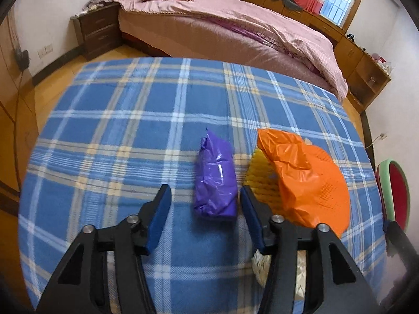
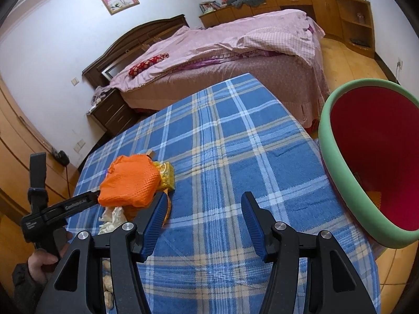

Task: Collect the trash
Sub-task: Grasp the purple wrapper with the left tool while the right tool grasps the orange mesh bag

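Your left gripper hangs over the blue plaid cloth, jaws parted and clasping nothing. The purple bag lies on the cloth just ahead of the fingertips, nearer the right finger, and neither pad touches it. Just to its right sits the orange bag, slumped over a yellow mesh piece, with crumpled pale paper below it beside your right finger.

Over in the right wrist view, you can see your left hand gripping the tool's handle at the far left, that tool reaching toward the orange pile. Your right gripper is released too, jaws wide over bare plaid, nothing between them. Off the cloth's right edge stands the bin, green rim, red inside, tilted toward you.
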The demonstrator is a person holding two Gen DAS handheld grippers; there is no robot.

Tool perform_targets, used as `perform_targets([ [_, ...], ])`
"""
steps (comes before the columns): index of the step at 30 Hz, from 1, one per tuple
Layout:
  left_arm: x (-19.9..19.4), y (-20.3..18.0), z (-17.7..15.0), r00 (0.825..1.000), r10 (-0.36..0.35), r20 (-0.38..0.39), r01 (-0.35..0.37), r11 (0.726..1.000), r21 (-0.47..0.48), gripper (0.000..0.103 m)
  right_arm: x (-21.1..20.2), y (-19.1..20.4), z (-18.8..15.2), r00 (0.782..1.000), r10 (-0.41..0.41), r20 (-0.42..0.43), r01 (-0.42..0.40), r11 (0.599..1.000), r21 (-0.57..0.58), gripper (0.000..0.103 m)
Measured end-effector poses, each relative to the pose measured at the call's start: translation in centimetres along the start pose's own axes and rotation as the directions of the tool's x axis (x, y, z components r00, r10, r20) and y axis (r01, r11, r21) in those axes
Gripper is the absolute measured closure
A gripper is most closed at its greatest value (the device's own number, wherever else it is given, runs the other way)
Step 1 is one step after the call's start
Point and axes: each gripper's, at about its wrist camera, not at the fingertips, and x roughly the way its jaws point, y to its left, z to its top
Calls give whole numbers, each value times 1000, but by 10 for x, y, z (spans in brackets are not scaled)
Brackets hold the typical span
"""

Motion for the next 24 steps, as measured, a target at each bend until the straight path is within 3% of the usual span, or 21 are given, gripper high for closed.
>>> perform_targets([
  [2, 0, -1, 0, 999, -27, 20, 27, 1000, 1, 62, 3, 2, 1, 1000, -2, -4, 2, 1000, -4, 43],
  [3, 1, 0, 0, 999, -46, 17, 46, 999, 1, 71, 4, 3, 1, 1000, -3, -7, 3, 1000, -6, 43],
  [10, -20, 15, -9, 992, -103, 66, 105, 994, -24, 73, 12, 25, 7, 1000, 19, -15, -20, 999, -46, 43],
  [19, -47, 59, -19, 976, -51, 213, 75, 992, -102, 73, 41, 85, 13, 995, 74, -62, -82, 986, -144, 43],
  [24, -45, 68, -21, 968, -58, 243, 88, 989, -116, 73, 68, 112, 12, 997, -10, -81, -7, 977, -214, 43],
])
